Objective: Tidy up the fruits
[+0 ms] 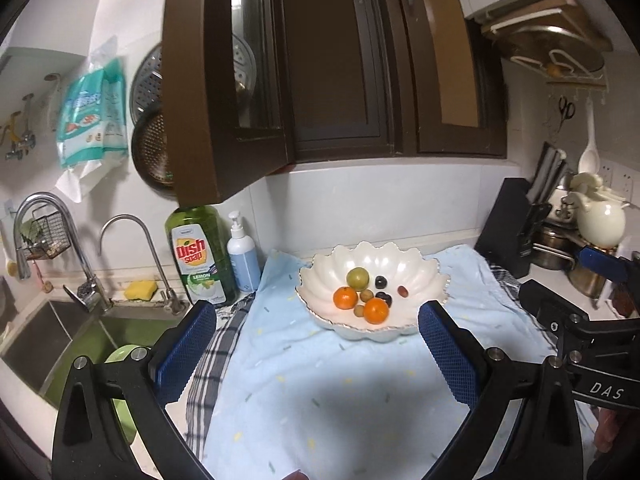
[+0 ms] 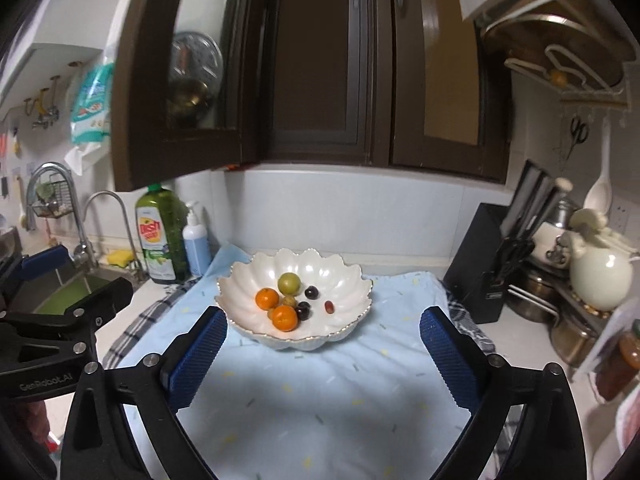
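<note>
**What you can actually read in these shots**

Not much text here. The big green bottle (image 1: 202,256) by the sink has a label you can read as "Dish soap", with "LEMON" lower down; the smaller print is too tiny. From your left wrist view, the black gripper body (image 1: 604,390) at the right edge shows "DAS". From your right wrist view, the other gripper body (image 2: 44,382) at the left edge reads "GenRobot.AI". The teal hanging packet (image 1: 94,114) has print too, but it's unreadable.
</note>
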`<state>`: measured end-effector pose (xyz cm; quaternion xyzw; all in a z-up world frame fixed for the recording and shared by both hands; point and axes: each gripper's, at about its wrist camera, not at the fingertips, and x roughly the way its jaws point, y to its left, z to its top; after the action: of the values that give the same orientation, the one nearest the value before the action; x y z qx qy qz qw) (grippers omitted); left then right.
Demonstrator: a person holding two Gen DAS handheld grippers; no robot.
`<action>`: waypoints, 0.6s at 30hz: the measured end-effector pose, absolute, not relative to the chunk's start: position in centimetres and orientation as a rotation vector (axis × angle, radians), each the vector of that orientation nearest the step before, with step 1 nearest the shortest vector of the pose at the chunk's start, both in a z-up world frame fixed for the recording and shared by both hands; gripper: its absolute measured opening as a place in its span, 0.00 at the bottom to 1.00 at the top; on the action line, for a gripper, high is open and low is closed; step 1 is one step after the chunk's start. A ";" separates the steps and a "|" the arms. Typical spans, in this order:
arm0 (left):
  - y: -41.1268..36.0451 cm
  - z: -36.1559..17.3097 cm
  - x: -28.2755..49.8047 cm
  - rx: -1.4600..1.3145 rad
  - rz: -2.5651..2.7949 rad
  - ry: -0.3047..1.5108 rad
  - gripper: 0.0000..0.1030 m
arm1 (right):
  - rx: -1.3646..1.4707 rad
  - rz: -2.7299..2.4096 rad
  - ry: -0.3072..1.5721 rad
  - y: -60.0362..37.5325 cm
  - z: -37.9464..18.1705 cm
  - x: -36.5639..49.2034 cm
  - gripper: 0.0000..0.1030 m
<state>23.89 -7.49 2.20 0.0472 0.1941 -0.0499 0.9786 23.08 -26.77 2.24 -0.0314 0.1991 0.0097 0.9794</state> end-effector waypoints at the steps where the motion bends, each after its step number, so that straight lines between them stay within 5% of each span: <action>1: -7.5 2.4 22.9 0.097 -0.101 0.385 1.00 | -0.066 0.018 0.395 -26.7 2.5 22.1 0.96; 18: -7.1 4.2 9.1 0.122 -0.088 0.338 1.00 | -0.046 0.016 0.373 -26.4 3.4 7.9 0.96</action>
<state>9.06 -7.09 4.24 0.0606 0.1682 -0.0438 0.9829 7.92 -26.45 3.37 -0.0231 0.1852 0.0077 0.9824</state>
